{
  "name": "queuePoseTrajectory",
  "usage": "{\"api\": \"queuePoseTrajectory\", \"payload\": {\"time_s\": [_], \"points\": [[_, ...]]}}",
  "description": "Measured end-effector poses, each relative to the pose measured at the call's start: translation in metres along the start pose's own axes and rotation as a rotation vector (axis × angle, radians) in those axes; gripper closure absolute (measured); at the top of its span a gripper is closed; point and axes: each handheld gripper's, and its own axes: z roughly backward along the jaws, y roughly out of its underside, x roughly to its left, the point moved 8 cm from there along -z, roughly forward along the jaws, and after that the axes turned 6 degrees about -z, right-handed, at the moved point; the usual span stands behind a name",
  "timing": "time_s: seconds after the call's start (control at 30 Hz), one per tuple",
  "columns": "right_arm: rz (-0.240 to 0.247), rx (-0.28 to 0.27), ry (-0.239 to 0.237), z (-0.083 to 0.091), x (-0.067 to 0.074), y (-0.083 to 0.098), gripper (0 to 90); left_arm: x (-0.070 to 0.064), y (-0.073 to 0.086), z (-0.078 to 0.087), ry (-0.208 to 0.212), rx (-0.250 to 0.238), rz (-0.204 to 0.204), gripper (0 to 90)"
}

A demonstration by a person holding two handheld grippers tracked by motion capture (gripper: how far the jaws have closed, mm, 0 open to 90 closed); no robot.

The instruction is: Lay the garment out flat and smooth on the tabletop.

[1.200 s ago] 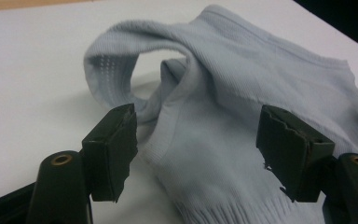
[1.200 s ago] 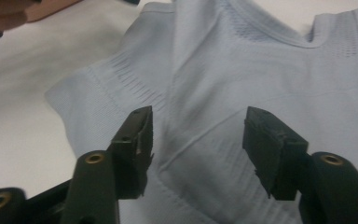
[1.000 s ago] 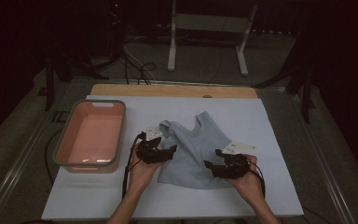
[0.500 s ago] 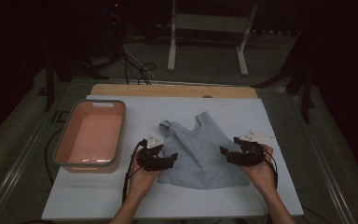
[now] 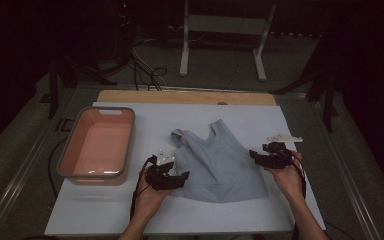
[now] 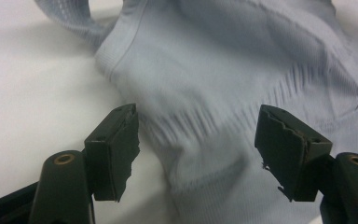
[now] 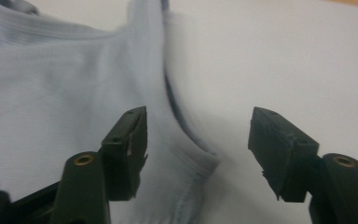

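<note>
- The left gripper (image 5: 172, 179) is held low near the desk's (image 5: 105, 215) near edge, at the left lower corner of the grey tank top (image 5: 220, 167); its fingers (image 6: 114, 149) stand spread, with the ribbed hem band lying under and between them and no cloth pinched
- A good grip here is judged to need the fingers lowered until one slides under the side edge of the hem, so that both layers are caught and not the top layer alone
- The right gripper (image 5: 265, 157) is held at the top's right side edge, toward the desk's right edge; its jaws have just been closing somewhat, yet the fingers (image 7: 128, 149) are seen apart, straddling the seam where cloth meets bare desk, with nothing clamped
- That edge curves at the armhole, so the bite is best taken on the doubled seam itself, squarely, and not on the thin cloth inside it
- The tank top lies flat at the desk's middle, hem toward the near edge, straps (image 5: 180, 137) toward the far edge; the left strap is bunched, and it could be smoothed once both sides are held
- Both grips should be matched in height on the garment, so any lift or fold stays even
- The pink tub (image 5: 70, 150) stands at the desk's left edge, well apart from the cloth
</note>
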Motion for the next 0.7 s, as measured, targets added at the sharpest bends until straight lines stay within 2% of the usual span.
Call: {"api": "queuePoseTrajectory", "payload": {"time_s": [0.23,0.37,0.43,0.57,0.63,0.7], "points": [[-0.016,0.063,0.002,-0.013,-0.006,0.012,48.2,0.001,0.012,0.002,0.013,0.027,0.009,34.5],[-0.019,0.089,-0.004,-0.017,-0.009,0.017,52.0,0.002,0.013,0.001,0.023,0.037,0.011,37.5],[-0.024,0.106,-0.032,-0.019,-0.008,0.018,60.7,0.001,0.014,-0.002,0.028,0.045,0.005,39.4],[0.008,0.122,-0.042,-0.022,-0.007,0.019,81.5,0.0,0.018,-0.009,0.018,0.083,-0.004,45.4],[0.004,0.119,-0.046,-0.022,-0.007,0.019,83.8,-0.001,0.019,-0.01,0.024,0.088,-0.006,52.0],[0.0,0.098,-0.032,-0.02,-0.01,0.016,85.4,-0.003,0.019,-0.012,0.018,0.101,-0.027,58.6]]}}
